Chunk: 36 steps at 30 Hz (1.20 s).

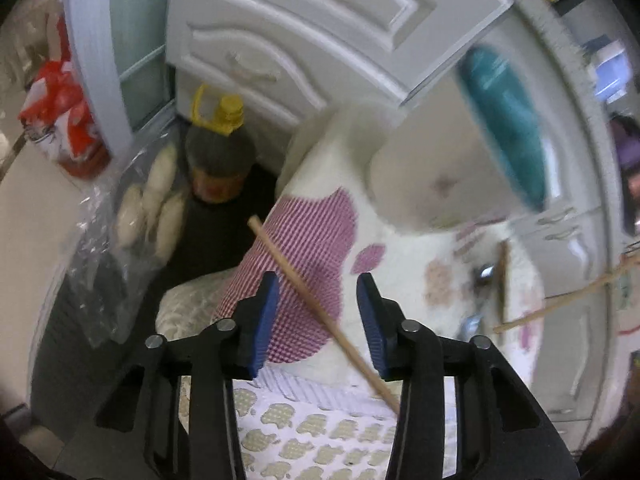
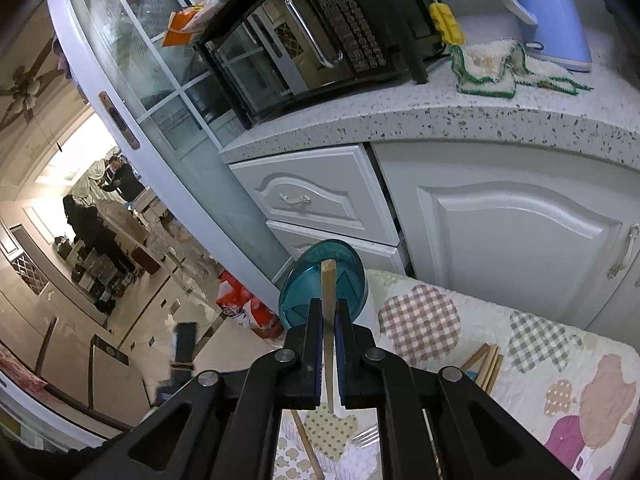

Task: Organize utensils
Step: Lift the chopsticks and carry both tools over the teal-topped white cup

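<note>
In the left wrist view my left gripper (image 1: 318, 284) stands open over a patchwork cloth (image 1: 312, 248). A wooden chopstick (image 1: 296, 272) lies slanted between the pads, touching neither. Up to the right is a blurred white utensil holder with a teal inside (image 1: 508, 128), and another chopstick (image 1: 560, 304) lies far right. In the right wrist view my right gripper (image 2: 329, 312) is shut on an upright chopstick (image 2: 328, 280), just in front of the teal holder (image 2: 348, 280). More chopsticks (image 2: 486, 364) and a fork (image 2: 364, 436) lie on the cloth (image 2: 520, 320).
A dark oil bottle with a yellow cap (image 1: 220, 148), a plastic bag of white buns (image 1: 152, 200) and a red bag (image 1: 68, 120) sit on the floor by white cabinet doors (image 1: 304, 40). Above are a speckled counter (image 2: 440, 120), a microwave (image 2: 320, 40) and a rag (image 2: 488, 68).
</note>
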Tool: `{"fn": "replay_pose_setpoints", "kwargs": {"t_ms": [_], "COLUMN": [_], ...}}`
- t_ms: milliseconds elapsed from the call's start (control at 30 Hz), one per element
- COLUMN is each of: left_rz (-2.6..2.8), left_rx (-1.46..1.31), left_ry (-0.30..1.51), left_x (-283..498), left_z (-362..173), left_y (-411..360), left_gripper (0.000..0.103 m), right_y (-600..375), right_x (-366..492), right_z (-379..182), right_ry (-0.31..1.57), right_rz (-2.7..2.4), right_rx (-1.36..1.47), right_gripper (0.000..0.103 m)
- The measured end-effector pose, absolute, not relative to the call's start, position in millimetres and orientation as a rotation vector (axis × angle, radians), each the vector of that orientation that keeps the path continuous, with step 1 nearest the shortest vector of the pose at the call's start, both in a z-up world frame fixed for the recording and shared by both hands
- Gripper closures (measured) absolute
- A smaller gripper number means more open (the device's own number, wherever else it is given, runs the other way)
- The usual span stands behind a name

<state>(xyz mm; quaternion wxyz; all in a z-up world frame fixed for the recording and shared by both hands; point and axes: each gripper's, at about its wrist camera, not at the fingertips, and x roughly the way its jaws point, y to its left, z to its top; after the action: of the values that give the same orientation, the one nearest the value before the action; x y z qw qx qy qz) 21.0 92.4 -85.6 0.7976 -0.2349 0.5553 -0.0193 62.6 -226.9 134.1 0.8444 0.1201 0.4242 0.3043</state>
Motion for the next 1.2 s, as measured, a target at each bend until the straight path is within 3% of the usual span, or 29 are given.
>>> {"fn": "replay_pose_setpoints", "kwargs": {"t_ms": [233, 267, 300, 533, 900, 1200], "left_rz": [0.015, 0.022, 0.034, -0.071, -0.257, -0.326], "left_rx": [-0.465, -0.443, -0.416, -0.477, -0.442, -0.411], "left_ry": [1.185, 1.175, 1.169, 1.132, 0.899, 0.669], "left_x": [33, 34, 35, 24, -11, 16], "left_z": [-99, -99, -100, -86, 41, 151], "left_y": [77, 74, 73, 84, 93, 100], "left_gripper": [0.067, 0.072, 0.09, 0.097, 0.098, 0.098], "right_y": [-226, -226, -226, -225, -219, -208], "right_x": [62, 61, 61, 57, 56, 83], "right_z": [127, 126, 127, 135, 165, 198], "right_ry": [0.912, 0.912, 0.91, 0.894, 0.829, 0.745], "right_rz": [0.643, 0.644, 0.645, 0.652, 0.673, 0.644], "right_rx": [0.265, 0.265, 0.264, 0.259, 0.243, 0.228], "right_gripper": [0.098, 0.098, 0.098, 0.098, 0.098, 0.098]}}
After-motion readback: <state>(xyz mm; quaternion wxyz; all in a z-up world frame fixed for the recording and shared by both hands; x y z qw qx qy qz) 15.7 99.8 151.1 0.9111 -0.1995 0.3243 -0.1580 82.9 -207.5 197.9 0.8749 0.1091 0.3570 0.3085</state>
